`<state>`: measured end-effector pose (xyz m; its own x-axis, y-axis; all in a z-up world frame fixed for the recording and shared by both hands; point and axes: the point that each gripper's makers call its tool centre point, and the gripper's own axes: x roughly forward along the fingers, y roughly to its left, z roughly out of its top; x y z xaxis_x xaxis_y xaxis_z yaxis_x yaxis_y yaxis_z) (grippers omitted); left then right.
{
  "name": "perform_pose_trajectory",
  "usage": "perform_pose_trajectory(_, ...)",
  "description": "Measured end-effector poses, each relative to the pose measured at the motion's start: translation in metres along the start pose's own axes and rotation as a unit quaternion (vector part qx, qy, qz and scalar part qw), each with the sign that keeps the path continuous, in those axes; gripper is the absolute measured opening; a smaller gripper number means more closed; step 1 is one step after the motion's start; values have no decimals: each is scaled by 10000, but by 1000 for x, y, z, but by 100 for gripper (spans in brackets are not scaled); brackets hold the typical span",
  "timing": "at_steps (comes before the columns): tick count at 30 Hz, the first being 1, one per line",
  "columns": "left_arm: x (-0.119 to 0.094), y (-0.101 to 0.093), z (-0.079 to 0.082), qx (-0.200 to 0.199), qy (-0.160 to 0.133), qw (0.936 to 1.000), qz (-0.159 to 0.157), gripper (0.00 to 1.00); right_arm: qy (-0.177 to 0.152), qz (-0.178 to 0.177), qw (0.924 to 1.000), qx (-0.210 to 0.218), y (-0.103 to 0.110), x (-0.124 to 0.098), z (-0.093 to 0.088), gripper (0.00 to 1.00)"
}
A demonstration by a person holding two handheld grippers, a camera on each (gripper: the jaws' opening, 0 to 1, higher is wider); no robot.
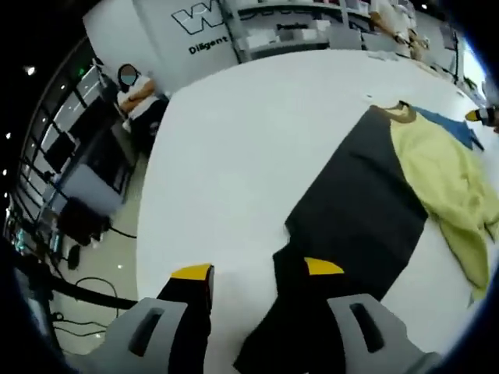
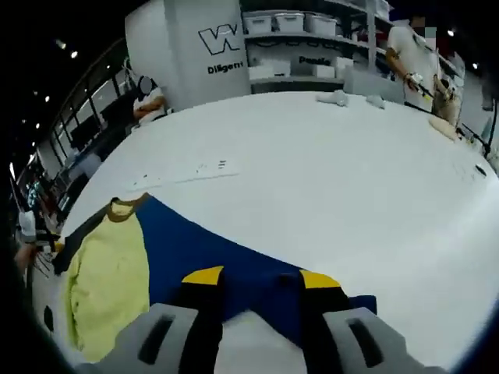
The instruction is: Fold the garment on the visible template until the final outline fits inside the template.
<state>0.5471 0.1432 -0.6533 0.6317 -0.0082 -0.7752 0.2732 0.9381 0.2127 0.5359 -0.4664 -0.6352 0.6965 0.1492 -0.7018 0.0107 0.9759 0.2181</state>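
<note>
A colour-block garment lies flat on the white table (image 1: 249,140). Its black panel (image 1: 366,195) runs toward me in the left gripper view, with the yellow middle (image 1: 444,171) and a blue panel (image 1: 448,125) beyond it. My left gripper (image 1: 257,269) stands open, the black panel's near end lying between its yellow-tipped jaws. In the right gripper view the blue panel (image 2: 203,249) stretches across, with the yellow part (image 2: 109,288) and brown collar (image 2: 121,210) to the left. My right gripper (image 2: 261,276) is open over the blue panel's near edge.
A white paper strip (image 2: 187,171) with marks lies on the table behind the garment. Small white items (image 2: 335,97) sit at the far edge. One person (image 1: 136,93) sits past the table, another (image 2: 417,54) stands by the shelves. Chairs and cables fill the floor (image 1: 93,226) left of the table.
</note>
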Motion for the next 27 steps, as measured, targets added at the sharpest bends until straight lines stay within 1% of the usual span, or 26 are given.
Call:
perform_pose_trajectory(2,-5,-8,-2,-74,7,9999,-115,56,-17,45,9999,-105,8,-4,-4,51)
perform_pose_trajectory(4,-9,-16,-1,-78,-97,9997,-219,62,26,146,9995,-273,20,-8,-11,52)
perform_pose_trajectory(5,-12,-21,-3,-81,-125,9996,-260,64,75,218,9989,-397,27,-10,-16,53)
perform_pose_trajectory(6,-14,-24,-4,-72,-133,9994,-296,66,55,262,9987,-433,32,-12,-18,55)
perform_pose_trajectory(8,-17,-29,-5,-77,-168,9993,-335,70,121,427,9977,-510,45,-16,-27,59)
perform_pose_trajectory(9,-23,-35,-7,-73,-174,9991,-391,72,142,492,9972,-542,51,-18,-31,60)
perform_pose_trajectory(11,-32,-46,-5,-42,-311,9981,-531,76,162,635,9958,-637,61,-22,-36,61)
perform_pose_trajectory(13,-41,-55,-3,9,-453,9970,-624,78,181,778,9942,-718,72,-27,-42,62)
perform_pose_trajectory(14,-44,-58,-4,59,-440,9970,-633,79,237,852,9929,-796,77,-29,-45,63)
perform_pose_trajectory(16,-53,-61,-4,182,-485,9968,-611,80,247,925,9912,-919,84,-34,-48,65)
perform_pose_trajectory(18,-61,-66,-3,180,-600,9959,-654,81,306,1012,9890,-1031,91,-39,-53,68)
perform_pose_trajectory(20,-69,-74,-5,204,-644,9949,-744,83,345,1158,9865,-1106,100,-45,-59,71)
perform_pose_trajectory(23,-82,-88,-7,218,-828,9927,-844,86,423,1366,9823,-1212,115,-54,-70,75)
perform_pose_trajectory(24,-86,-92,-9,231,-842,9925,-860,86,432,1411,9812,-1240,118,-57,-73,76)
perform_pose_trajectory(26,-93,-102,-10,435,-963,9905,-875,86,463,1513,9782,-1343,126,-63,-80,78)
perform_pose_trajectory(27,-95,-105,-12,489,-962,9904,-862,86,455,1552,9771,-1384,129,-65,-82,78)
